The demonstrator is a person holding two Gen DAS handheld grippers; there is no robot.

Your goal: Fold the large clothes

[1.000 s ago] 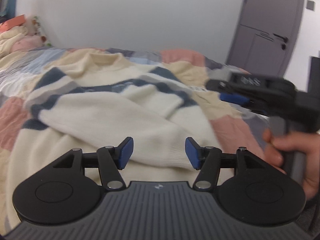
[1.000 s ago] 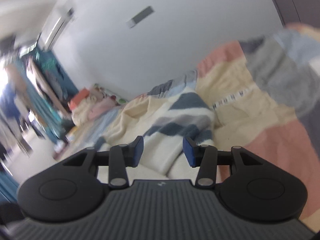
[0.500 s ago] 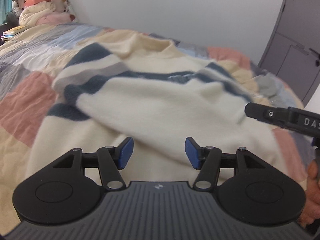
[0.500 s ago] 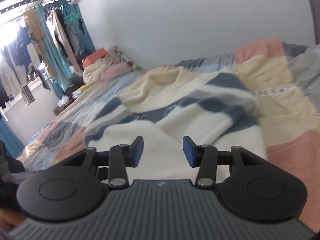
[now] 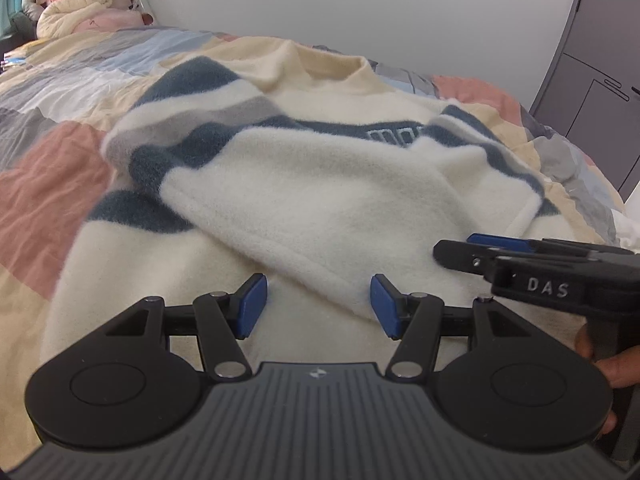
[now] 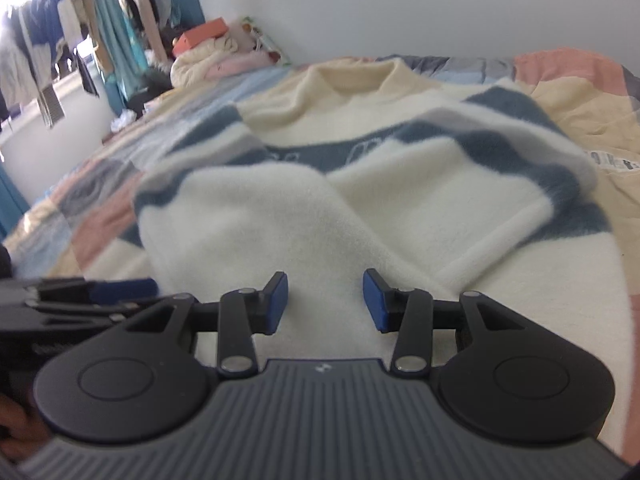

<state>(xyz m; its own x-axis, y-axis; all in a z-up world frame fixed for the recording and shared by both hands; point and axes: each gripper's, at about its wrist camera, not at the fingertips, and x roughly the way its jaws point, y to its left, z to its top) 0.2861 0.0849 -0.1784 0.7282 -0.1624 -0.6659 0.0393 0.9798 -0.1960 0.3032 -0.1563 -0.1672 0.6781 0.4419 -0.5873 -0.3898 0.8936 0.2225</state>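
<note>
Item: sweater (image 5: 320, 184), cream fleece with navy and grey bands, one large garment, laid flat on a patchwork quilt (image 5: 48, 184) covering the bed. Position: it filled the middle of both wrist views, directly ahead of both claws. Orientation: collar (image 5: 332, 64) lay at 12 o'clock toward the wall, hem at 6 o'clock nearest the claws, so the long axis ran 12 to 6. Both sleeves had been crossed inward over the chest, one cuff ending near the left gripper (image 5: 318, 306), the other sleeve's edge lying toward 3 o'clock. Claws: the left gripper stood about half open with nothing between its pads; cloth lay under it, not pinched. The right gripper (image 6: 325, 300) was narrower, its jaws closing, also empty, over the lower body panel. Seen from the left wrist, the right gripper sat at 3 o'clock, just beside the sleeve edge. Step in hand, judged: taking the hem at its two corners for the lengthwise fold toward the collar. Handling note: each claw should bite the hem's full thickness, front and back layers together, well apart across the width, at matching points. Lift both evenly and carry straight along the axis, or the crossed sleeves would likely slide out. Thick fleece would probably need a firm pinch.
</note>
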